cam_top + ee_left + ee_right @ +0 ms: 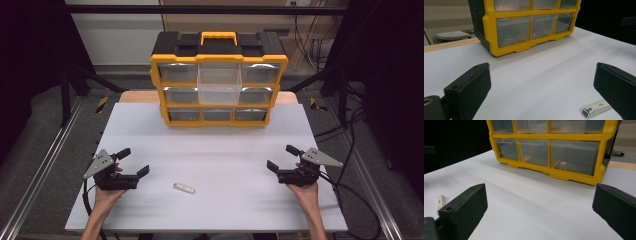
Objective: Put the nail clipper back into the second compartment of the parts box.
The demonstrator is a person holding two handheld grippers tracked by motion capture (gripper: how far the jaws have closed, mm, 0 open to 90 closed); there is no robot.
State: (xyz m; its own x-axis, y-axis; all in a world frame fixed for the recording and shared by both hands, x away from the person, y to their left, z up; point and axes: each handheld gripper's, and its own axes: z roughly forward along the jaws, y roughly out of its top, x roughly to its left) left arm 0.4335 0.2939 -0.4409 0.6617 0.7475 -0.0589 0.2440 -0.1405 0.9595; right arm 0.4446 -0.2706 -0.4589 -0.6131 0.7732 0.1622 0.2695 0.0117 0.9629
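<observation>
High view first: I hold my left tool (133, 161) at the near left of the white desk (225, 150) and my right tool (281, 157) at the near right, well apart from each other. Both are wide open and hold nothing. Between them, a bit closer to my left tool, a small nail clipper (184, 188) lies flat on the desk. I think this is the thing I am going to pick up, so my hands wait on each side of it. At the far end stands a yellow drawer box (219, 80) with a black top and a yellow handle. Its middle drawer (219, 85) sticks out, and I guess it is open so the nail clipper can go in. Nothing lies between the nail clipper and the box. Left gripper view next: my left tool (541, 92) has its two black jaws far apart with bare desk between them. The nail clipper (596, 109) sits just beside the jaw on the right side of this view, near the bottom edge. The yellow drawer box (529, 27) is farther back, and its see-through drawers look empty. Right gripper view last: my right tool (539, 212) is also spread wide with nothing in it. The nail clipper (441, 203) peeks in at the left edge, beside the jaw there. The yellow drawer box (549, 147) stands ahead, and one low drawer has a tiny pale thing inside that I cannot make out.
</observation>
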